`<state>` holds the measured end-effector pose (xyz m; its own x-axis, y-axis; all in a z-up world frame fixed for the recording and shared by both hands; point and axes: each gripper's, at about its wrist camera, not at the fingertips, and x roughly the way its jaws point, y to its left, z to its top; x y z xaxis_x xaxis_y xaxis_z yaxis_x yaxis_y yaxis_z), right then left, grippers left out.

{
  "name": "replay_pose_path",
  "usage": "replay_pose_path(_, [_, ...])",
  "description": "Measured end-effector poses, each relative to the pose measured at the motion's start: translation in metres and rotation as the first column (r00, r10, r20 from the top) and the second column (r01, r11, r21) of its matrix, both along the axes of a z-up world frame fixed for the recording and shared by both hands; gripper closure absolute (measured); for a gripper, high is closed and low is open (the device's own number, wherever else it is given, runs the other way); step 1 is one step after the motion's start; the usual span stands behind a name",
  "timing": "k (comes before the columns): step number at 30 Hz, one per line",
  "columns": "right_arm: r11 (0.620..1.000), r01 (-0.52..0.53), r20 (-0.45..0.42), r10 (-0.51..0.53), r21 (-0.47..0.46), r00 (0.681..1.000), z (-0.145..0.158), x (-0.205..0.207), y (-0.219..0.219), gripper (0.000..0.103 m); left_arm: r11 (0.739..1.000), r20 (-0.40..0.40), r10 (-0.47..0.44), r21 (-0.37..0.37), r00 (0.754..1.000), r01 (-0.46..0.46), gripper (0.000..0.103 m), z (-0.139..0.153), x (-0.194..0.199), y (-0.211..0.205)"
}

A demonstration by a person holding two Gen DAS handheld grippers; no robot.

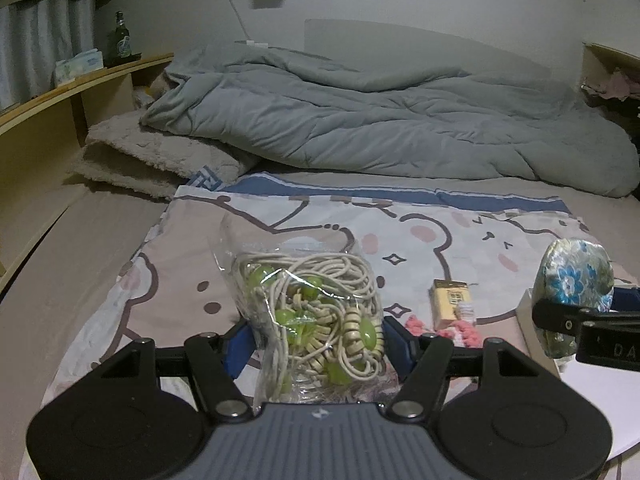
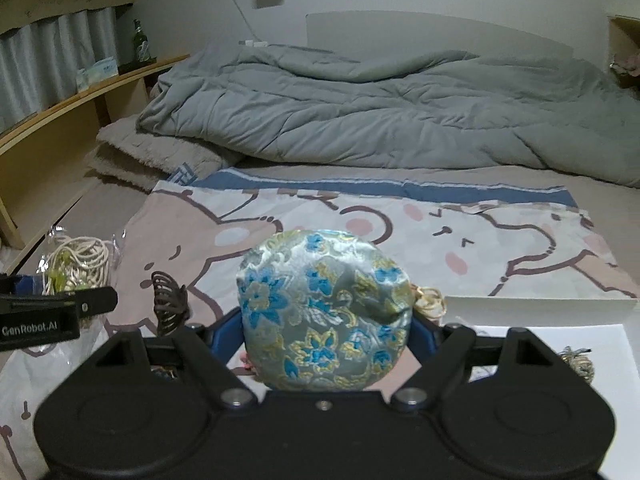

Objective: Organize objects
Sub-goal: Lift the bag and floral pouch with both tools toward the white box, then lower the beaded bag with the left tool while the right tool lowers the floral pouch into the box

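My left gripper [image 1: 318,338] is shut on a clear plastic bag of beige cords with green beads [image 1: 316,312], held above the cartoon-print cloth [image 1: 180,264]. The bag also shows at the left in the right wrist view [image 2: 76,264]. My right gripper [image 2: 326,332] is shut on a round blue-flowered brocade pouch [image 2: 324,312], which also shows at the right in the left wrist view [image 1: 576,276]. A white open box [image 2: 552,320] lies just right of the pouch, with a small tasselled item [image 2: 578,362] inside.
A dark hair claw [image 2: 168,304] lies on the cloth left of the pouch. A small yellow box [image 1: 448,300] and a pink knitted item [image 1: 460,330] lie between the grippers. A grey duvet [image 1: 380,128] and beige blanket [image 1: 160,156] cover the far bed. A wooden shelf [image 1: 60,96] runs along the left.
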<state>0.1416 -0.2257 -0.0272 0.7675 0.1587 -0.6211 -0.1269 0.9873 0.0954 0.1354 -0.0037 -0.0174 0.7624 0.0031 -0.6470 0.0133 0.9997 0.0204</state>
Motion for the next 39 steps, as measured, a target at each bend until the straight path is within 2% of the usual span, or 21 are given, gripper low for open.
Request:
replay_pose_path(12, [0.999, 0.037, 0.010, -0.037, -0.003, 0.999, 0.004, -0.004, -0.037, 0.020, 0.999, 0.002, -0.028, -0.016, 1.000, 0.028, 0.036, -0.001, 0.005, -0.029])
replay_pose_path(22, [0.995, 0.092, 0.004, -0.092, -0.040, 0.996, 0.005, -0.009, -0.082, 0.020, 0.991, 0.032, -0.098, -0.084, 0.995, 0.100, 0.036, 0.008, 0.010, -0.070])
replay_pose_path(32, [0.987, 0.148, -0.003, -0.149, -0.061, 0.989, 0.011, -0.017, -0.128, 0.020, 0.972, 0.021, -0.198, -0.122, 0.980, 0.199, 0.036, 0.003, 0.017, -0.123])
replay_pose_path(39, [0.973, 0.210, -0.026, -0.213, -0.093, 0.977, 0.008, -0.012, -0.174, 0.020, 0.942, -0.027, -0.292, -0.184, 0.956, 0.282, 0.036, -0.010, 0.021, -0.164])
